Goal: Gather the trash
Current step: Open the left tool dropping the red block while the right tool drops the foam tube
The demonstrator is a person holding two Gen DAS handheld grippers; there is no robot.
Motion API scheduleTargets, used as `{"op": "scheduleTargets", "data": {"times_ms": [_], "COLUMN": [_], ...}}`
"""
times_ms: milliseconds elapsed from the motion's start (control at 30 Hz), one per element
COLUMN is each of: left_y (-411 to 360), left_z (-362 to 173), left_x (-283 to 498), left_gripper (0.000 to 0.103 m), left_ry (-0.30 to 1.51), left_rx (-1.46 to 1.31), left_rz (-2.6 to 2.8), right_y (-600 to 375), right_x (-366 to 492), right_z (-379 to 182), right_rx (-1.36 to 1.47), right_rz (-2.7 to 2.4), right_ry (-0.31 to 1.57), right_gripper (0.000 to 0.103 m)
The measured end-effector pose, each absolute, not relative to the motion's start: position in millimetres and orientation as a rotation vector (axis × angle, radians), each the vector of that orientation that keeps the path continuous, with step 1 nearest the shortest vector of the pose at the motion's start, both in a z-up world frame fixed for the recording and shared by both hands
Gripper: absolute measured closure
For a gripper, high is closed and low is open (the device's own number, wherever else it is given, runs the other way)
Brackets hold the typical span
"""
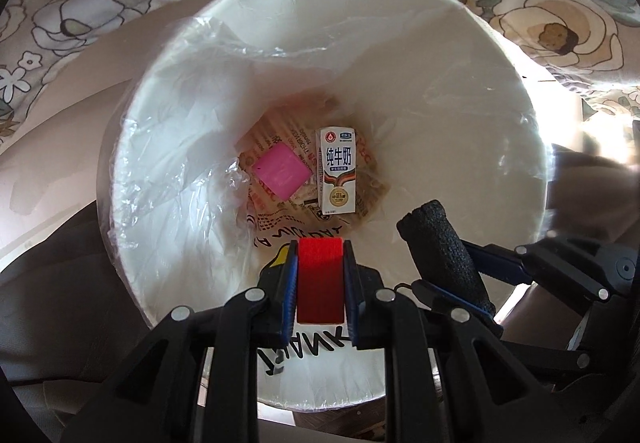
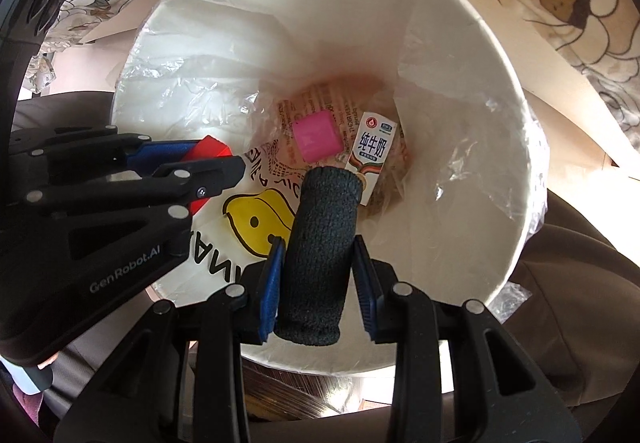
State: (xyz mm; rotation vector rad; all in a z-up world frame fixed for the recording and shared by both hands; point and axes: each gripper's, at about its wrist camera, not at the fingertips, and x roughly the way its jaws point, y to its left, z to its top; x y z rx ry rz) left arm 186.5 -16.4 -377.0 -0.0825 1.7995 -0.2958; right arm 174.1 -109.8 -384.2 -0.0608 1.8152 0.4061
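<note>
A white bin [image 1: 460, 55] lined with a clear plastic bag fills both views [image 2: 460, 43]. At its bottom lie a milk carton [image 1: 336, 171], a pink block [image 1: 282, 173] and a printed wrapper [image 1: 276, 221]. My left gripper [image 1: 320, 255] is shut on a red block [image 1: 320, 283] and holds it over the bin's near rim. My right gripper [image 2: 318, 243] is shut on a black foam cylinder [image 2: 320, 255] over the bin, just right of the left gripper. The carton [image 2: 372, 155] and pink block [image 2: 316, 137] also show in the right wrist view.
A floral cloth [image 1: 100, 3] lies behind the bin. Brown upholstery [image 2: 580, 303] surrounds the bin's right side. A yellow smiley print [image 2: 260, 219] marks the bag near the rim.
</note>
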Motion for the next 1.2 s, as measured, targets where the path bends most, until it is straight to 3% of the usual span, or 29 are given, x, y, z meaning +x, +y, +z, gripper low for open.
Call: {"op": "scheduleTargets", "data": {"times_ms": [133,267,333,700,1200], "left_y": [-17,-18,-18,-16,-11], "left_z": [-376,-378,-377,-364,-295], "left_x": [188,188,188,186,169], "left_gripper": [0.081,0.066,0.063,0.063,0.060], "left_ry": [1.803,1.804,1.802,1.777,1.650], "left_rx": [-0.073,-0.070,-0.070,-0.063,-0.044], "left_rz": [-0.290,-0.278,-0.272,-0.259,-0.314], "right_y": [-111,-112,-113,-116,-118], "right_x": [174,173,173,170,145], "right_z": [-387,-390,-391,-376,-315], "right_rx": [-0.072,-0.074,-0.082,-0.090,-0.146], "right_rz": [0.405,0.395,0.388,0.394,0.461], "right_ry": [1.820,1.831,1.828,1.782,1.722], "right_gripper": [0.067,0.057,0.055,0.055,0.055]}}
